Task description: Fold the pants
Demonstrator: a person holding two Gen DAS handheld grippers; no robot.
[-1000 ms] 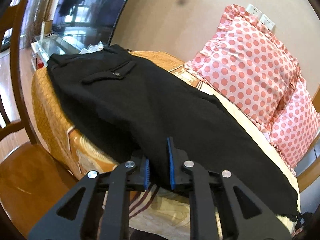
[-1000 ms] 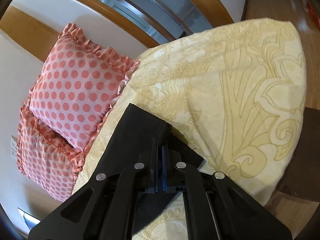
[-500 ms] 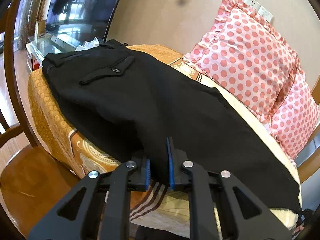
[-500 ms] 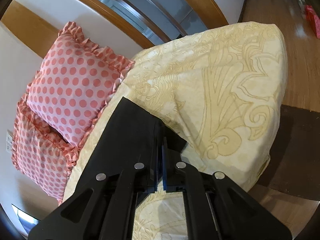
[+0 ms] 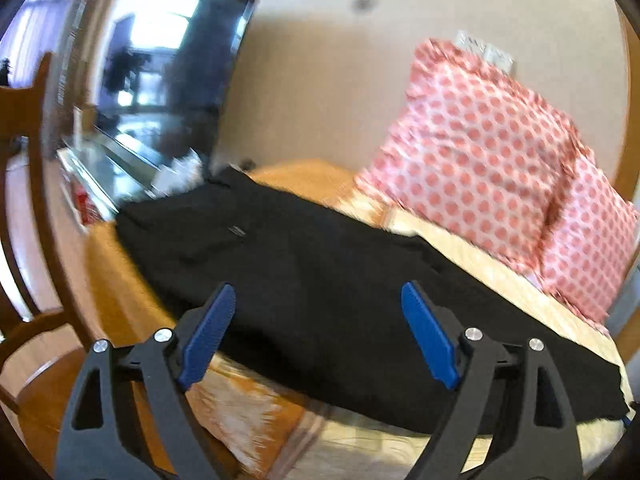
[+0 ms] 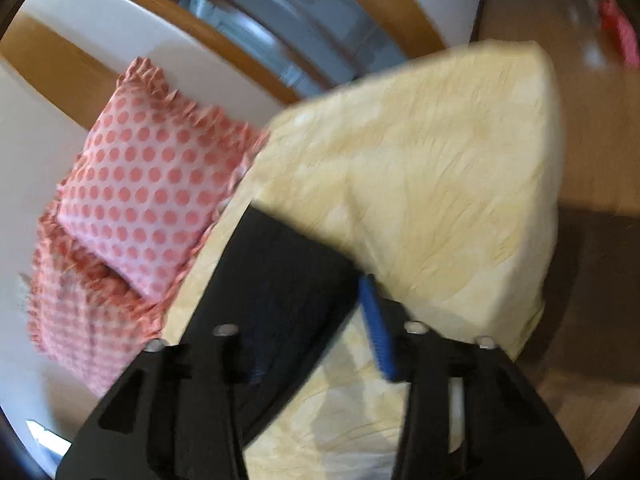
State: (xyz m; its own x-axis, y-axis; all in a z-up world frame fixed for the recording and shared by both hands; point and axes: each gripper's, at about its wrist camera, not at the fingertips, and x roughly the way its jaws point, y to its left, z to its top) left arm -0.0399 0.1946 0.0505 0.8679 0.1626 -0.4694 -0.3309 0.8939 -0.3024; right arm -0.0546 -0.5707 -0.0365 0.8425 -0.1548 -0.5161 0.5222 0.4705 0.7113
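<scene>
Black pants [image 5: 320, 280] lie flat along the bed, waistband and back pocket at the far left, leg hems at the right. My left gripper [image 5: 320, 320] is open wide, its blue pads on either side of the pants' near edge, holding nothing. In the right wrist view the hem end of the pants [image 6: 280, 280] lies on the cream bedspread [image 6: 440, 184]. My right gripper [image 6: 316, 328] is open over the hem, one blue pad [image 6: 378, 336] showing at its right; the view is blurred.
Two pink polka-dot pillows [image 5: 500, 140] lean against the wall behind the pants. A wooden chair [image 5: 28, 240] stands at the left of the bed. A dark TV screen [image 5: 192, 60] stands beyond the bed's far end. Wooden floor [image 6: 580, 100] lies past the bed.
Both grippers were shut on the pants' near edge and hem; both have now opened and let go. The pants lie on the bed. Both views blur from motion.
</scene>
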